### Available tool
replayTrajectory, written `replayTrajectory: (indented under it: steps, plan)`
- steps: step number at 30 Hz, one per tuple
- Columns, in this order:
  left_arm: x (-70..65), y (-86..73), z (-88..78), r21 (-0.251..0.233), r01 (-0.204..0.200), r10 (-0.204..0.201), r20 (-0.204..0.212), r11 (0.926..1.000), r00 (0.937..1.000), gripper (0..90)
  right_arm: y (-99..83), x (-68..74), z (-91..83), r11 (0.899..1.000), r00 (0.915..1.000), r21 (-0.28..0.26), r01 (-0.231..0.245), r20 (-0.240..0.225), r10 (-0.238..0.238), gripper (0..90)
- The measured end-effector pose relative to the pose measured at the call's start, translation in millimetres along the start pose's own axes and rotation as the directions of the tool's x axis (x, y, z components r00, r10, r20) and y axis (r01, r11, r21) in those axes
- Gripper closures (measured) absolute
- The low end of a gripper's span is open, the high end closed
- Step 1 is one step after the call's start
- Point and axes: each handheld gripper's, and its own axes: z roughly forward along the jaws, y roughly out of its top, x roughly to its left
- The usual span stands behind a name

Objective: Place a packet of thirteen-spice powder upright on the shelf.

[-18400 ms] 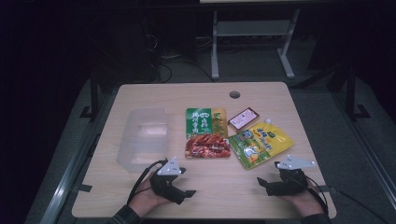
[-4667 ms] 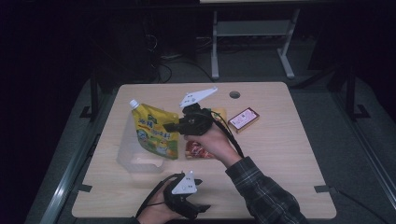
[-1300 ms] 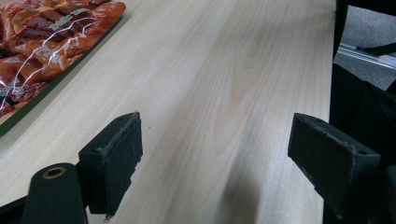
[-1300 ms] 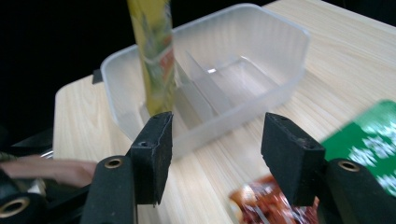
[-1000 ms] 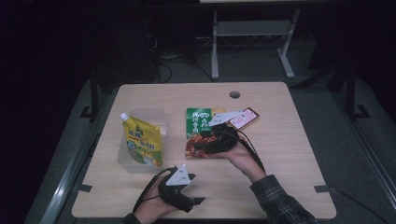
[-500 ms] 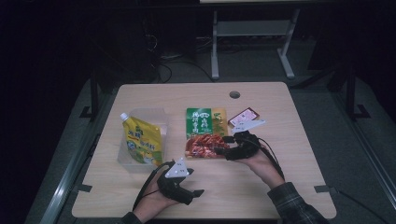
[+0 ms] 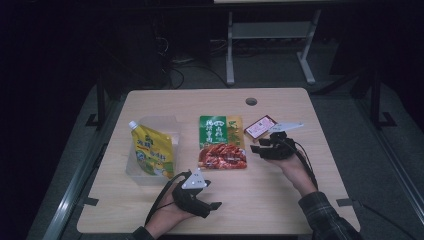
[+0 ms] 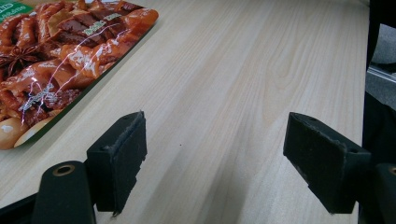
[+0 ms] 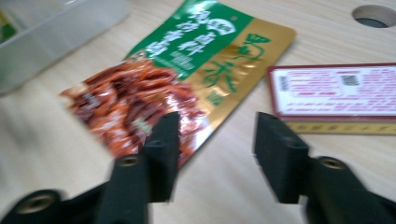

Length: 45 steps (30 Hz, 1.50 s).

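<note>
A yellow-green spouted pouch (image 7: 151, 154) stands in a clear plastic container (image 7: 167, 122) at the table's left. A green and red snack packet (image 7: 221, 142) lies flat in the middle. A small red and white box (image 7: 260, 126) lies to its right. My right gripper (image 7: 256, 146) hovers low by the packet's right edge, below the box, and points left. In the right gripper view my right gripper (image 9: 217, 154) has been closing its jaws; they stand apart, the left one over the packet (image 9: 177, 70) edge, gripping nothing. My left gripper (image 8: 215, 158) is open over bare wood near the table's front edge.
A round cable hole (image 7: 251, 101) sits at the table's (image 7: 300, 200) far edge. The box (image 9: 336, 91) and the container (image 9: 56, 32) show in the right gripper view. A metal stand (image 7: 270, 35) is on the floor behind the table.
My right hand has slid rightward off the packet and come down beside its right edge, with its jaws narrower. The left hand has barely moved.
</note>
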Motion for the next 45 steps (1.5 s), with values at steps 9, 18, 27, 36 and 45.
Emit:
replayTrajectory:
  steps: [9,18,27,36,45]
  plan:
    - [3.2,-2.3,-6.9,-0.003,0.007,-0.007,0.0,1.0,1.0,21.6,24.7,-33.0,31.2,1.0,0.9924,0.021,0.008,0.123,-0.01,78.2]
    - [2.5,-3.2,-8.7,-0.008,0.01,-0.01,0.005,0.9999,0.9999,21.6,44.1,-55.0,57.0,1.0,0.9788,0.005,-0.003,0.205,0.002,90.0]
    - [-0.8,-3.4,-10.2,-0.007,0.003,-0.003,0.006,1.0,1.0,21.7,59.8,-71.1,79.6,0.999,0.9622,0.047,-0.016,0.272,0.002,90.0]
    - [0.6,-4.3,-12.7,-0.015,0.01,-0.009,0.004,0.9998,0.9999,22.0,60.4,-74.4,96.2,0.997,0.9613,0.083,0.01,0.274,-0.032,90.0]
    - [-2.0,-4.4,-11.6,-0.016,0.001,-0.001,0.013,0.9999,0.9999,22.2,52.6,-77.5,91.7,0.995,0.9624,0.097,-0.003,0.271,-0.024,90.0]
